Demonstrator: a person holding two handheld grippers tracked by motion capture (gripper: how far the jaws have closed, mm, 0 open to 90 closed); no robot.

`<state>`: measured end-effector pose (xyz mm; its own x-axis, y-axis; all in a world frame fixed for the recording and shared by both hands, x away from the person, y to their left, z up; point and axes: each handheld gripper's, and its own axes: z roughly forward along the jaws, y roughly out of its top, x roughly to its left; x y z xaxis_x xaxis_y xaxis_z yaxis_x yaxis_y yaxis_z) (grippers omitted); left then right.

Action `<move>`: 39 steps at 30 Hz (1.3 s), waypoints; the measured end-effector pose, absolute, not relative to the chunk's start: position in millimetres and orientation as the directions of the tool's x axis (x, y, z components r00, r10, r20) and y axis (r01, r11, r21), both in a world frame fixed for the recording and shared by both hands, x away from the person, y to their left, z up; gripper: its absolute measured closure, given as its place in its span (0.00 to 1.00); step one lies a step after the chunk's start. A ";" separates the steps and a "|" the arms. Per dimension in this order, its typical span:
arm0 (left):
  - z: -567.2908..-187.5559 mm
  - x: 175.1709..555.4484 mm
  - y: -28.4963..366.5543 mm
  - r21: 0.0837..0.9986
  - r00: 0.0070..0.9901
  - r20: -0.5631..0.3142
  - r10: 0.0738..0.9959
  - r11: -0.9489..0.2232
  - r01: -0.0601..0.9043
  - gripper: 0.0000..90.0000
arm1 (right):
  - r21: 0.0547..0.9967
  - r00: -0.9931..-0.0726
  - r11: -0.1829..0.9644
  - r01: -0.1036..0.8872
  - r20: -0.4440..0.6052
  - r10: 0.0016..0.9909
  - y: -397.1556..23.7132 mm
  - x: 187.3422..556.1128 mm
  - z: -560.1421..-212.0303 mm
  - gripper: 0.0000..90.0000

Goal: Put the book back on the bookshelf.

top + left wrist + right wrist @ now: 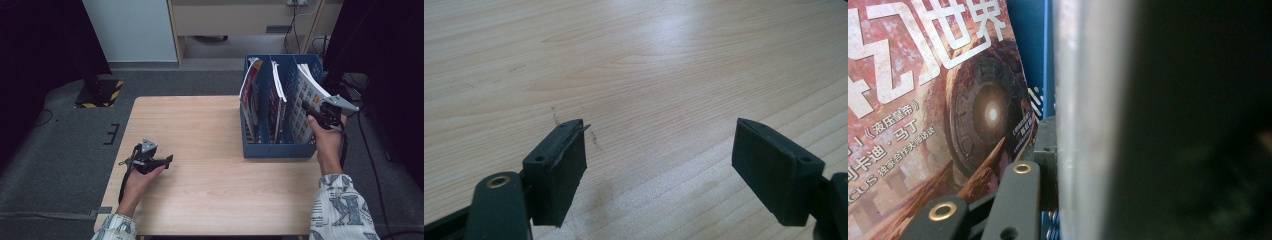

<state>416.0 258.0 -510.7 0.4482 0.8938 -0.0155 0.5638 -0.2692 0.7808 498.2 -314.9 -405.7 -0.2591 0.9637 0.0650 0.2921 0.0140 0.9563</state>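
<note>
A pale wooden tabletop (210, 150) stands on grey carpet, with a blue three-slot magazine rack (280, 150) near its right edge. The right tool (309, 107) is clamped on the magazine (306, 95) that leans in the rack's rightmost slot, gripping its near edge. The left tool (169, 159) rests low over the tabletop at the left, jaws spread wide with nothing between them.

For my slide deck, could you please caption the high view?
Right tongs grip a magazine in the blue file rack; left tongs rest open over the wooden table.
</note>
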 end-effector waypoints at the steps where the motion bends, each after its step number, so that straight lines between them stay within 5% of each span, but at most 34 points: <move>1: -510.7 416.0 258.0 0.781 0.448 -0.015 0.894 -0.269 0.564 0.24 | 0.957 -0.259 0.012 0.291 0.067 0.964 -315.0 497.8 -405.9 0.80; 39: -508.9 415.8 256.5 0.783 0.452 -0.014 0.892 -0.271 0.560 0.24 | 0.981 -0.283 0.001 0.196 0.055 0.958 -310.0 489.0 -388.0 0.80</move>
<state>415.8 256.5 -508.9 0.4523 0.8918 -0.0142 0.5598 -0.2714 0.7829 489.0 -310.0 -388.0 -0.2830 0.9575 0.0552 0.1955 0.0013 0.9807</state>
